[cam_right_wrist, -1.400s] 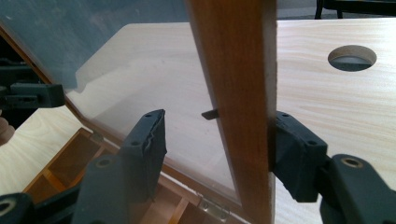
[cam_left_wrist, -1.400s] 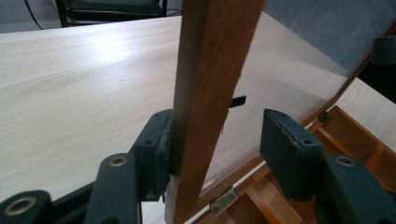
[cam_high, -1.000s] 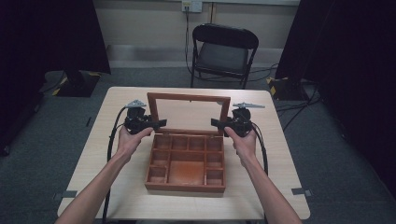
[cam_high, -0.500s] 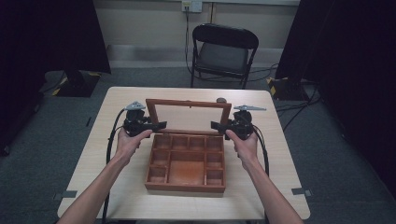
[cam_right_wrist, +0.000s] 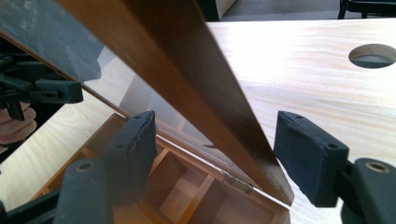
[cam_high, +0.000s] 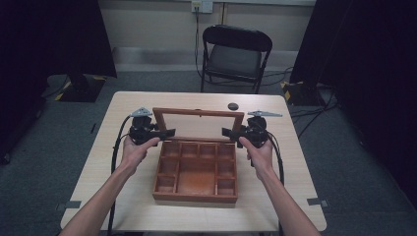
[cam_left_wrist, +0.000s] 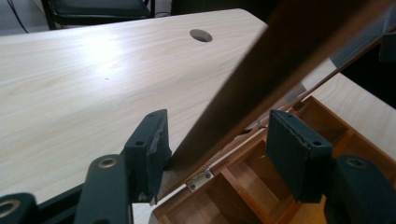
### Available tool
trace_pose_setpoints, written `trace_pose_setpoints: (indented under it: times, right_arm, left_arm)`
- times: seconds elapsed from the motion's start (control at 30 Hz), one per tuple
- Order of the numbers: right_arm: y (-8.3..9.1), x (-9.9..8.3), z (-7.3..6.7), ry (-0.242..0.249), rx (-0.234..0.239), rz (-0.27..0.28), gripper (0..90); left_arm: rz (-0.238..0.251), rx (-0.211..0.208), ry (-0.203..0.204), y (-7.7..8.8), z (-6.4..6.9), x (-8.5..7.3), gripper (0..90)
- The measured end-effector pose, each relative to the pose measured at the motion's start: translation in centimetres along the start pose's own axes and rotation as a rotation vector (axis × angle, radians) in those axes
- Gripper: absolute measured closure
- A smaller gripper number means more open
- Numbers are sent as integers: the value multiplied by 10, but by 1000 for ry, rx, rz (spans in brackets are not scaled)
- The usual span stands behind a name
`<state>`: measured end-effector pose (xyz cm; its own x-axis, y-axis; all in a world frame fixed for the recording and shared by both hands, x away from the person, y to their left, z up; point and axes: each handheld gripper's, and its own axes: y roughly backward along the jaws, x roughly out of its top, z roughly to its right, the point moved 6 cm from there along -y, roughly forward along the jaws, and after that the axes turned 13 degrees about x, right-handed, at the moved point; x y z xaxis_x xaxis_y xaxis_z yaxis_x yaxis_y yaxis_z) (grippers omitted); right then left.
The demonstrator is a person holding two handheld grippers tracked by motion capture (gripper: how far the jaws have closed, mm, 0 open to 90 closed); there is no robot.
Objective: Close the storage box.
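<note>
With the wooden box at mid-table and its glass lid tilted back, we hold the left gripper and right gripper open astride the frame, ungripped, so the lid may drop.

A black folding chair stands at top centre on grey carpet, black curtains at both sides.
</note>
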<state>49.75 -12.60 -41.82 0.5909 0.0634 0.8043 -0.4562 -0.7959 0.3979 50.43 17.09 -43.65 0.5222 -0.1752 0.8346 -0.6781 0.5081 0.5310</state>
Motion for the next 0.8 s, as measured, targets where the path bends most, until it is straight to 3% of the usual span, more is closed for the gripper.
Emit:
trace_pose_setpoints:
  times: [0.17, 0.5, 0.8]
  right_arm:
    - [6, 0, -3, 13, -12, -8, 294]
    - [10, -8, 0, -5, -18, -25, 279]
    - [12, -15, -6, 7, -14, -48, 270]
  left_arm:
    - [11, -9, 23, 3, 3, 2, 365]
    - [30, 4, 7, 13, 7, 5, 288]
    - [35, -29, 23, 20, 9, 1, 220]
